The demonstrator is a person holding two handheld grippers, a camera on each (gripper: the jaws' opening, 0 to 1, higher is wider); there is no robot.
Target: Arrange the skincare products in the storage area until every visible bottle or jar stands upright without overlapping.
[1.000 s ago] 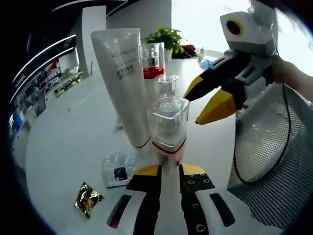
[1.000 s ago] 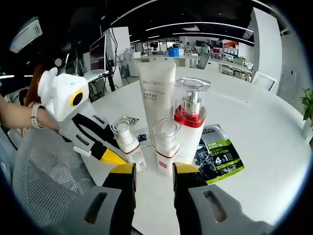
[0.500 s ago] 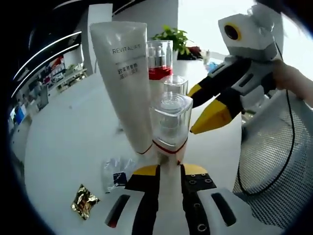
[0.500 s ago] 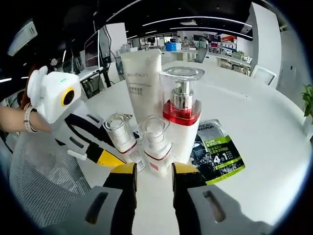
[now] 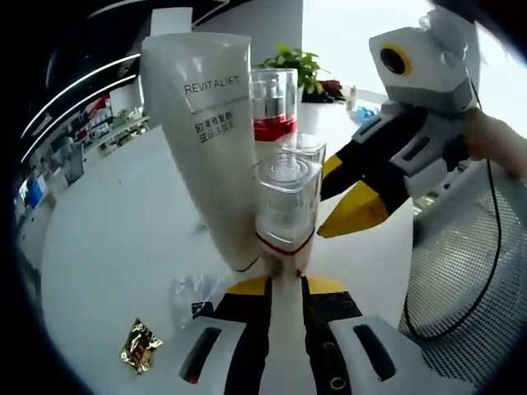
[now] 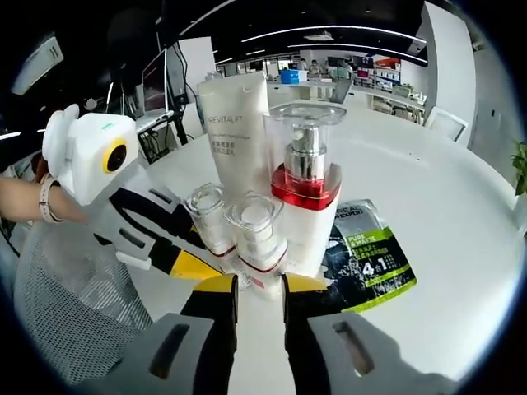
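— Where the white tube (image 5: 216, 156) stands upright on the counter (image 5: 115, 214), what sits around it?

— In the left gripper view, a small clear-capped bottle (image 5: 284, 210) stands just in front of the tube, touching or nearly touching it (hard to tell which). Behind that bottle is a second small one (image 5: 303, 148), and a tall pump bottle (image 5: 273, 111) with a red band stands beside the tube's far edge. All are upright.

— And the left gripper (image 5: 282, 288)?

— Its yellow-tipped fingers (image 5: 247, 287) are clenched on the base of the near small bottle.

— The right gripper (image 6: 259, 284)?

— In the right gripper view its fingers (image 6: 216, 285) flank the foot of the other small bottle (image 6: 255, 247); I cannot tell whether they press it or merely bracket it. From this side the tube (image 6: 235, 123) rises behind, the pump bottle (image 6: 306, 193) is just right of the small bottle, and the left gripper's bottle (image 6: 210, 226) is just left of it, with the left gripper (image 6: 177, 259) reaching in to it.

— Anything else near the tube?

— A dark sachet (image 6: 369, 257) with green print lies flat beside the pump bottle. In the left gripper view a clear packet (image 5: 196, 292) lies just in front of the tube, and a gold wrapper (image 5: 138, 347) lies further out. A mesh basket (image 5: 465, 280) stands well to the side, behind the right gripper (image 5: 362, 193), with a black cable (image 5: 492, 239) draped over it. A plant (image 5: 292, 66) sits far behind the tube.
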